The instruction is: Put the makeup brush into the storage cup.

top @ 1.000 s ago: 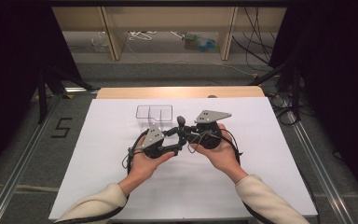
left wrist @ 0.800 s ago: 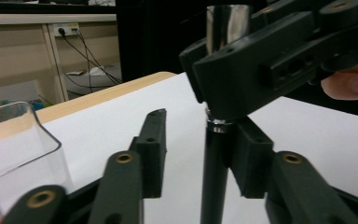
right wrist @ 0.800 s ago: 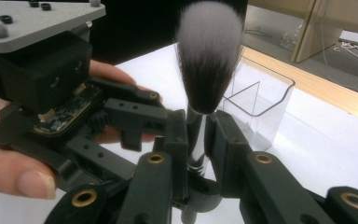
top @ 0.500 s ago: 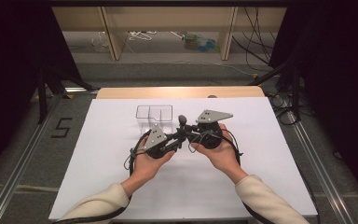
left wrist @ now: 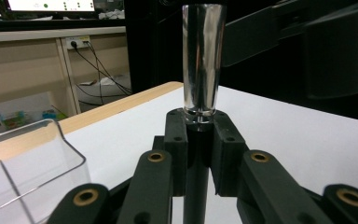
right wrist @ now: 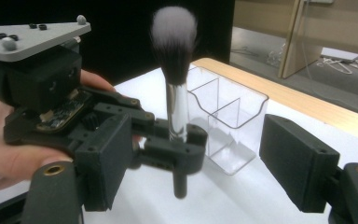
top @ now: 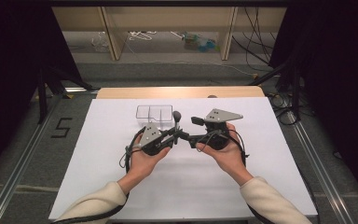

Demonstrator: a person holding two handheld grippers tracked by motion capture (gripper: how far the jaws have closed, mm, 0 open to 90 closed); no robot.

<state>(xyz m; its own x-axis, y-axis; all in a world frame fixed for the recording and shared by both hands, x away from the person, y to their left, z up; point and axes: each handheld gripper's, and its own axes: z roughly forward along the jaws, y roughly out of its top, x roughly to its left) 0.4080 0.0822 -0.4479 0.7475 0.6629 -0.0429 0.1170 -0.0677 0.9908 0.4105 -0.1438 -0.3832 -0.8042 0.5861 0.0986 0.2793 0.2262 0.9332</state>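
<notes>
Beyond right tongs [right wrist: 191, 182]: brush bristles [right wrist: 174, 32].

Left gripper [left wrist: 199, 135], jaws clamped on upright brush handle [left wrist: 203, 60]; clear organizer [left wrist: 28, 163] beside, on white table [left wrist: 284, 126].

white table [top: 98, 177], wooden shelving [top: 112, 32], grey floor [top: 23, 154]

A single black numeral "5" [top: 61, 127] is marked on the grey floor, just left of the white sheet-covered surface [top: 121, 186]. Nothing else is legible.
</notes>
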